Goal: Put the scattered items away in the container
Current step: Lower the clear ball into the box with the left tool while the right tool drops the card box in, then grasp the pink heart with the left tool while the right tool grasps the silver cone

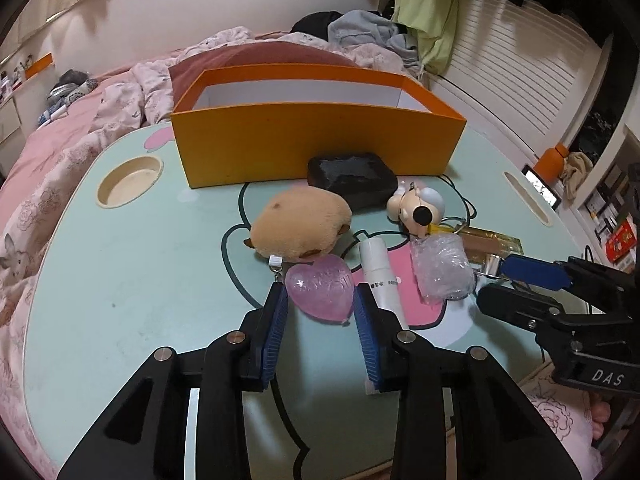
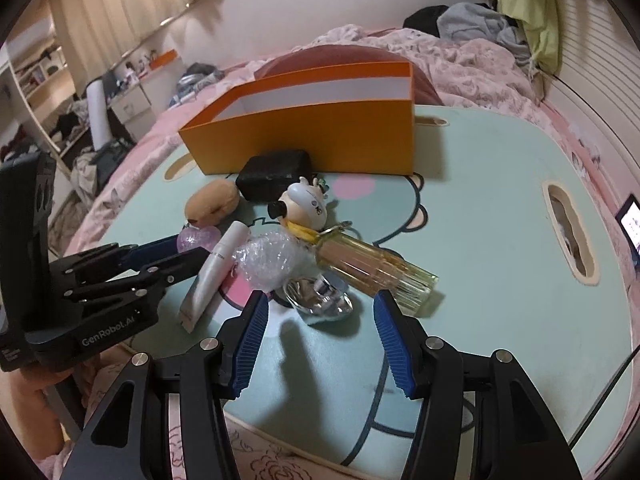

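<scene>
My left gripper [image 1: 320, 300] pinches the pink heart [image 1: 321, 293], centre frame on the bench [image 1: 120, 280]. Right gripper [image 2: 318, 306] gapes around the silver shoe [image 2: 320, 298] (no contact). Orange box [image 1: 312, 140] sits behind.

Both grippers are tilting down toward the table, side by side.

The left gripper [image 1: 320, 304] is reaching low, its blue pads [image 1: 276, 332] standing close on either side of the pink heart [image 1: 322, 290], apparently touching it. The right gripper [image 2: 318, 312] is hovering with its jaws standing well apart and its pads [image 2: 252, 340] clear of everything, nothing between them but the tabletop. Each gripper is showing in the other's view, the left one's black fingers [image 2: 132, 268] angled in from the side.
</scene>
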A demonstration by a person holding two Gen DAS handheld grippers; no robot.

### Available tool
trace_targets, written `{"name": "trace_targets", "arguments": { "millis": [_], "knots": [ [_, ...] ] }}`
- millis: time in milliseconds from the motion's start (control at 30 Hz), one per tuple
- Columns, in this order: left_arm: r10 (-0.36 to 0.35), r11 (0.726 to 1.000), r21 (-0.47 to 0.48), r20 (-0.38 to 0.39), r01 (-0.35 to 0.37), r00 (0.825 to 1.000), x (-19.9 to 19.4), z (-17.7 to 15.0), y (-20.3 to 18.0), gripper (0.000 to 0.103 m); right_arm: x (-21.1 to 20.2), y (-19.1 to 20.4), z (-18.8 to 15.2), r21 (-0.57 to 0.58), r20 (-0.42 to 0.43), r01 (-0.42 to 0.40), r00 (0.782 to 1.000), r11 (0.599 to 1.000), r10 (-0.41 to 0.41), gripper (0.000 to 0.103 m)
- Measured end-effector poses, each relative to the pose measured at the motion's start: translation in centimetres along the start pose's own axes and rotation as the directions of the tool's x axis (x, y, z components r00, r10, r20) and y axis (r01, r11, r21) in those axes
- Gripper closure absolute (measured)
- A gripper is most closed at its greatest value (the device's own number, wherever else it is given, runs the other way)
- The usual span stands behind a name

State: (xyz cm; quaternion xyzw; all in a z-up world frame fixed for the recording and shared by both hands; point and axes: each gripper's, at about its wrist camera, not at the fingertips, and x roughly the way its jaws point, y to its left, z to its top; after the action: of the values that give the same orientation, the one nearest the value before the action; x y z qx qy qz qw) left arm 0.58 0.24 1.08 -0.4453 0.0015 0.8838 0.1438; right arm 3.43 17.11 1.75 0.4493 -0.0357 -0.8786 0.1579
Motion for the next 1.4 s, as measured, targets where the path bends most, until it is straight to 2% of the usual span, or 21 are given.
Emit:
{"name": "trace_targets", "arguments": {
  "millis": [133,200,233,367,733,800,933,1133,1400],
  "knots": [
    [-0.004,1.000,-0.025,0.003,0.004,1.000,0.4,0.5,0.4,0.065,0.5,0.4,0.1,-0.019,-0.010,0.021,1.000,1.000,-0.021,0.049],
    [-0.005,0.999,-0.031,0.003,0.006,1.000,0.7,0.7,0.4,0.065,0.5,0.5,-0.1,-0.023,-0.005,0.021,1.000,1.000,-0.021,0.071],
    [-0.005,0.999,-0.033,0.002,0.005,1.000,0.8,0.8,0.3,0.064,0.5,0.5,-0.2,-0.021,-0.002,0.017,1.000,1.000,-0.017,0.073],
    [0.006,1.000,-0.030,-0.001,-0.006,1.000,1.1,1.0,0.0,0.058,0.2,0.1,-0.5,-0.003,0.011,-0.005,1.000,1.000,0.005,0.073],
    [0.062,0.998,0.026,0.003,-0.062,0.998,2.0,1.6,-0.8,0.058,-0.1,0.2,-0.8,-0.002,0.022,-0.016,1.000,1.000,0.016,0.073],
    [0.075,0.996,0.037,0.011,-0.075,0.997,1.9,1.4,-0.9,0.063,-0.2,0.2,-0.8,0.002,0.027,-0.018,0.999,1.000,0.018,0.073],
    [-0.008,1.000,0.027,0.035,0.007,0.999,0.9,0.7,-0.5,0.063,-0.8,0.1,-0.9,0.010,0.055,-0.023,0.998,1.000,0.022,0.073],
    [-0.030,0.999,-0.015,0.118,0.032,0.993,-2.7,-0.4,0.1,0.063,-1.9,0.1,-0.9,0.009,0.107,-0.045,0.993,0.999,0.044,0.073],
    [-0.021,1.000,-0.018,0.150,0.024,0.988,-4.3,-0.9,0.1,0.063,-2.1,0.3,-0.9,-0.001,0.115,-0.039,0.993,0.999,0.039,0.073]
  ]
}}
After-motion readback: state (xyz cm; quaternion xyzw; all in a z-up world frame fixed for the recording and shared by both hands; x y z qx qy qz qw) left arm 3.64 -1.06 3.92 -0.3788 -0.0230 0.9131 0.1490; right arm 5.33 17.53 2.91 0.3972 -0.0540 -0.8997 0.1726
